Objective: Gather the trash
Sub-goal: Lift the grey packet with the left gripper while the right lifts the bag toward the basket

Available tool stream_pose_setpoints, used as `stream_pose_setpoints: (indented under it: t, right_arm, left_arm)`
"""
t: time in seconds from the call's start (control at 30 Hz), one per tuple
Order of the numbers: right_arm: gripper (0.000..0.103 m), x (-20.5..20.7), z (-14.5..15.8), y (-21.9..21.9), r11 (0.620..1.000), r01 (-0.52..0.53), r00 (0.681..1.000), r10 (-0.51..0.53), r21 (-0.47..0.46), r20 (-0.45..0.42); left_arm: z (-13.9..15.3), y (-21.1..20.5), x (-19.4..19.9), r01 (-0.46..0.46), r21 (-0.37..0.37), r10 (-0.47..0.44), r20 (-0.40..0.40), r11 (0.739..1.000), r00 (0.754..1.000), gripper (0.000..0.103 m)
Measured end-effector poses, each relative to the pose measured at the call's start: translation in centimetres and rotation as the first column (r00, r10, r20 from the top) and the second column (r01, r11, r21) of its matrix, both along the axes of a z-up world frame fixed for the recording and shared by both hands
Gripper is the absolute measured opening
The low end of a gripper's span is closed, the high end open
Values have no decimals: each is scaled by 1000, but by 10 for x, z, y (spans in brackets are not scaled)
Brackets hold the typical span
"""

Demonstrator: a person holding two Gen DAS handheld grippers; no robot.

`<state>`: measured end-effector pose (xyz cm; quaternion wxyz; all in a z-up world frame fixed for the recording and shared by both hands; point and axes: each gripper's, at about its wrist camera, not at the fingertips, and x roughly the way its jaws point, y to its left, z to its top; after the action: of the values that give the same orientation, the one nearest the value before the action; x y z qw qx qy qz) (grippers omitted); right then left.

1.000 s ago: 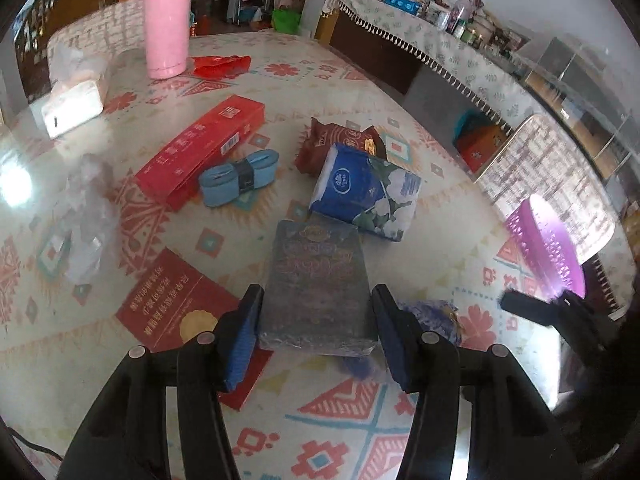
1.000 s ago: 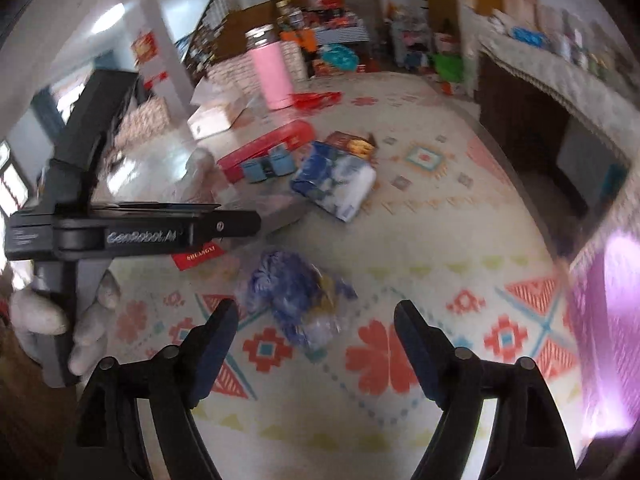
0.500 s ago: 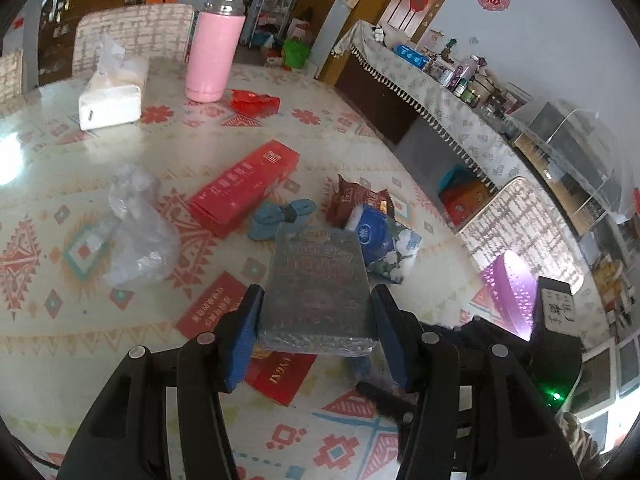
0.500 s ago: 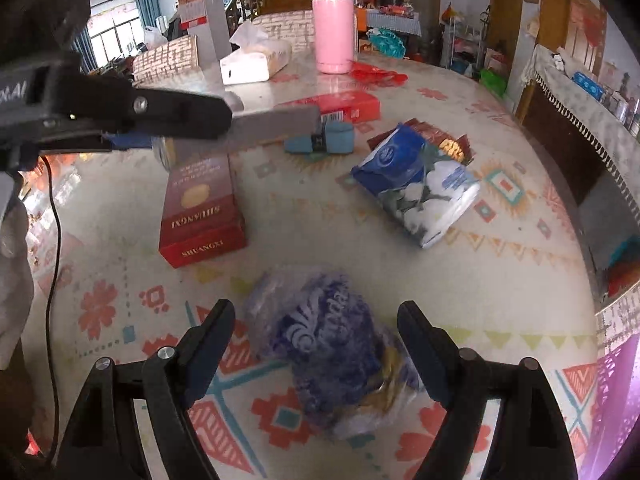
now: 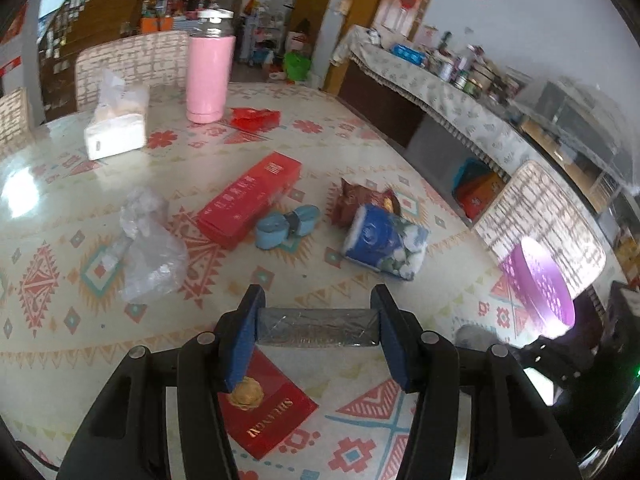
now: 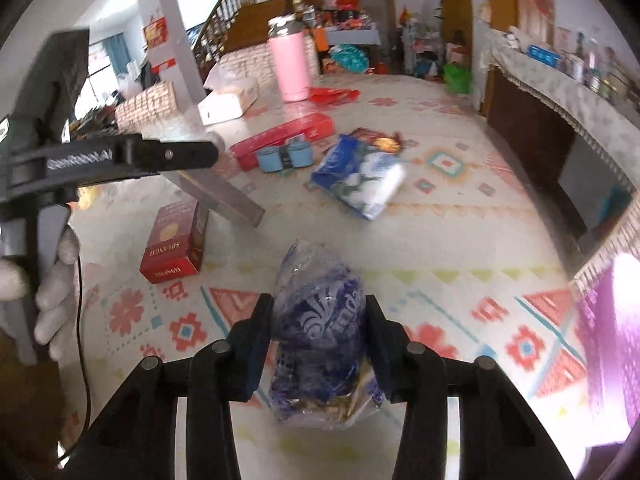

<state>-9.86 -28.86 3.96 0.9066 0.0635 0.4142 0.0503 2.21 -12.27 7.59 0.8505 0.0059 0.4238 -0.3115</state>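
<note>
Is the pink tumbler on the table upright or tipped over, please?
Upright: the pink tumbler stands on its base, silver lid on top.

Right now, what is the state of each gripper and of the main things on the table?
Left gripper: shut on the grey flat box, held above the table.
Right gripper: jaws just closing, pads pressing the blue plastic bag.
Pink bottle: upright, lid on.
Red long box: lying flat.

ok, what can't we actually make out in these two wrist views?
- Left wrist: the grey box shows only its near end; its top is hidden.
- Left wrist: right gripper at the right edge is dark, blurred and cut off.
- Right wrist: bottom of the blue bag is hidden by the right gripper.
- Both: purple bin is overexposed; contents unseen.
</note>
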Motion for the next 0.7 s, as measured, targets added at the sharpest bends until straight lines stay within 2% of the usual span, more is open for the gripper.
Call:
stream_pose_setpoints:
  t: [0.2,0.37,0.43,0.5,0.57,0.7]
  right_arm:
    - [48,-35,4,-22,998,49,999,-49,39,16]
    - [49,-53,5,-36,995,73,997,-75,66,29]
    - [49,-58,6,-42,993,79,996,-82,83,38]
    - [49,-63,7,-47,992,83,995,-88,96,48]
    - [49,-68,7,-52,991,86,994,-93,105,57]
    - [49,-77,6,-62,987,95,992,-105,127,72]
  left_arm:
    - [-19,-20,-2,42,96,-41,-8,994,999,59]
    - [-40,-29,-4,13,191,-7,-28,981,1000,59]
    - [-43,-29,-8,4,221,1,-24,975,1000,49]
    - [-42,-24,-13,16,178,-5,-60,984,998,26]
    - [-38,-19,-17,-10,167,21,-64,986,998,16]
    - [-27,-18,-26,-31,151,39,-52,988,998,15]
